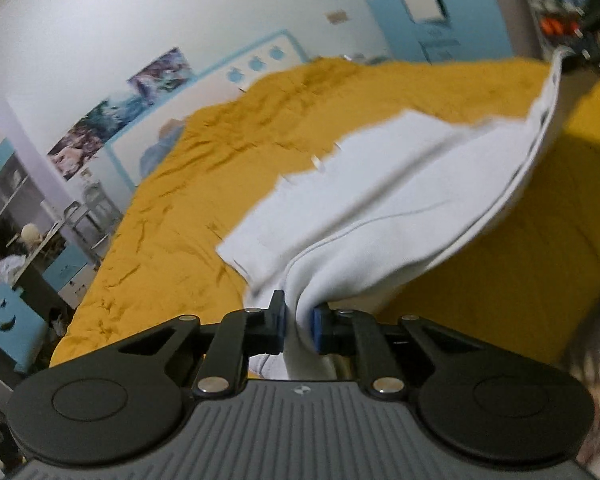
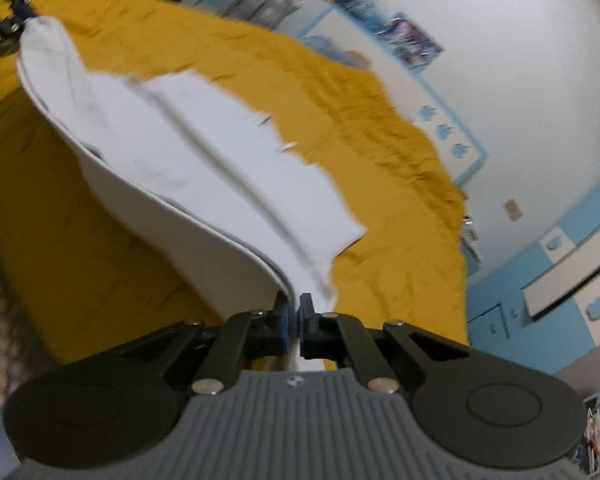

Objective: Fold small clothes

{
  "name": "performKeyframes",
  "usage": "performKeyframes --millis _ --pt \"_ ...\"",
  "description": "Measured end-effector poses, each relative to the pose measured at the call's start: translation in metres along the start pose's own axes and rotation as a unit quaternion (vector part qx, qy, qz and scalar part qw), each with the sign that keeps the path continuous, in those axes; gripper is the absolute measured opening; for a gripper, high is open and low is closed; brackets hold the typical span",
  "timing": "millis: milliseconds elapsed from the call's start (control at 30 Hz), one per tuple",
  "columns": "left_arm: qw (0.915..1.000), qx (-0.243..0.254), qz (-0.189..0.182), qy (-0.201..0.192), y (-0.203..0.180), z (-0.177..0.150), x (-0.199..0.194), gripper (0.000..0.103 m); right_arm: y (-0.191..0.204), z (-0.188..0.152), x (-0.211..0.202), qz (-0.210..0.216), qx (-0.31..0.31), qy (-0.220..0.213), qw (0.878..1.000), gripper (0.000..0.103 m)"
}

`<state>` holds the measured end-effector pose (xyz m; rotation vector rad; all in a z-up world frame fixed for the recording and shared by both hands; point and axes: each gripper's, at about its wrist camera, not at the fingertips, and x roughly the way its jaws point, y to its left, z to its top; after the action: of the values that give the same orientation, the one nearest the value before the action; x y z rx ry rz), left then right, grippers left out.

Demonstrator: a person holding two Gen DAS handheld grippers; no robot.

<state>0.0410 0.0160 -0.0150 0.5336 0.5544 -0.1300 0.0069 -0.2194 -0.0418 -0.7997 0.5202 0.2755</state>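
A white garment (image 1: 384,200) is held up by one edge over the yellow bedspread (image 1: 172,208), its far part draped there. The left claw (image 1: 298,326) is clamped on one corner, the right claw (image 2: 294,326) on the other.

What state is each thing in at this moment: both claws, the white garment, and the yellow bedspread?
Left claw: shut on a bunched corner of the white garment.
Right claw: shut on the garment's other near corner.
White garment: near edge lifted and slung between the claws, far part still lying on the bedspread.
Yellow bedspread: spread over the bed, wrinkled.
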Motion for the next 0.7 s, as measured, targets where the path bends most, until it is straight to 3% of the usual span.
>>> performKeyframes --millis 367,533,700 --pt "0.9969 -0.027 0.047 -0.058 0.059 0.077 0.062 0.013 -0.067 0.076 0.050 -0.082 0.025 -0.055 0.995 0.000" --pt "0.9925 -0.073 0.058 -0.079 0.081 0.104 0.096 0.013 -0.108 0.118 0.097 -0.099 0.062 -0.077 0.990 0.000" --pt "0.9929 -0.081 0.054 -0.068 0.103 0.127 0.148 0.013 -0.140 0.157 0.165 -0.102 0.076 -0.085 0.988 0.000"
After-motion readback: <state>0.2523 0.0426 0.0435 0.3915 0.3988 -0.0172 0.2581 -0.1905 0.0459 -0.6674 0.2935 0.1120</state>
